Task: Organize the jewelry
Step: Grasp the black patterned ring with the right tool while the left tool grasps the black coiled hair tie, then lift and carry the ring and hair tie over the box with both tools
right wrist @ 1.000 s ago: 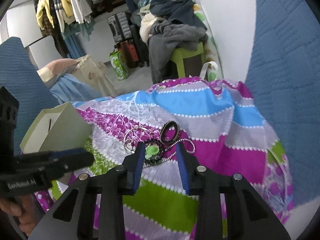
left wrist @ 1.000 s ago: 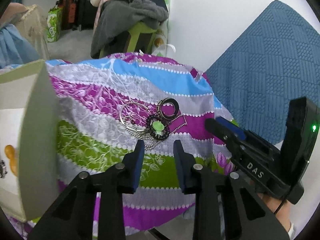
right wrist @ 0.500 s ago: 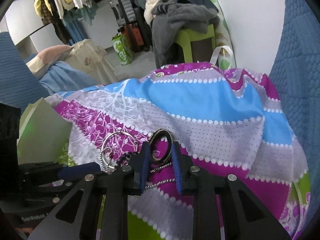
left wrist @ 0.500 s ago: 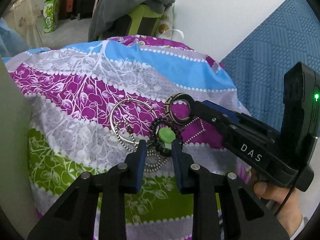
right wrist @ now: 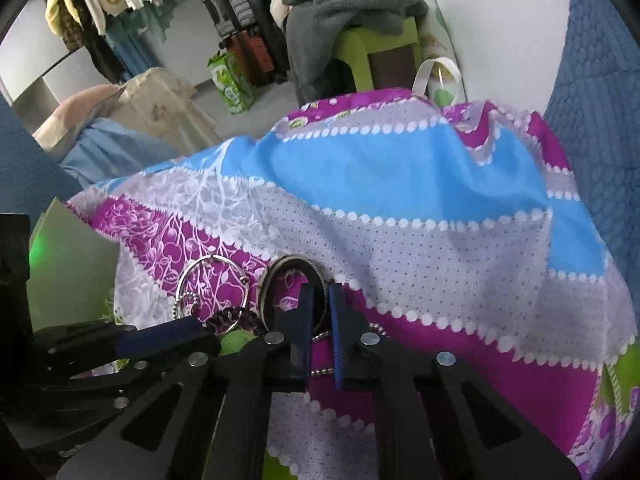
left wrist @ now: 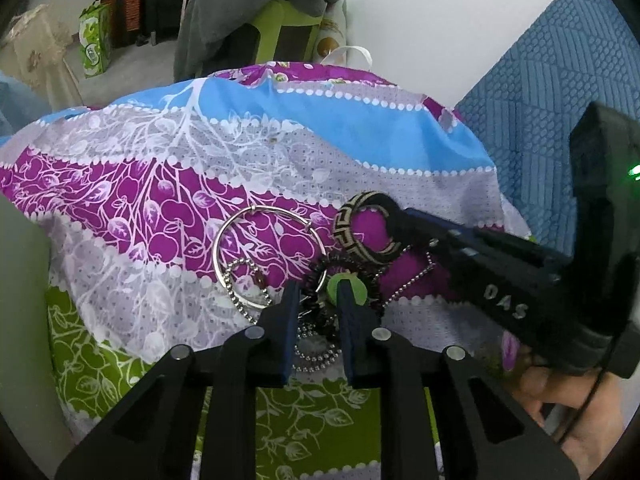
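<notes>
A small heap of jewelry lies on the striped cloth [left wrist: 320, 120]. It holds a silver hoop [left wrist: 256, 209], a bead chain [left wrist: 240, 300], a black coiled band with a green disc [left wrist: 352, 286] and a black-and-beige patterned bangle [left wrist: 348, 220]. My left gripper [left wrist: 318, 292] is down over the coiled band and its jaws are closing with the coil between them; I see no pad pressing on it. My right gripper [right wrist: 320, 292] is shut on the near rim of the patterned bangle [right wrist: 280, 260]. In the left wrist view its tip [left wrist: 400, 220] reaches in from the right.
A pale box [left wrist: 20, 280] stands at the left edge of the cloth. Blue textured fabric [left wrist: 560, 80] rises on the right. Beyond the cloth, grey clothes are piled on a green stool [left wrist: 280, 20]. A hand [left wrist: 560, 400] holds the right gripper.
Both grippers came down and forward onto the jewelry heap. The right jaws closed on the patterned bangle's rim. The left jaws narrowed around the black coiled band.
</notes>
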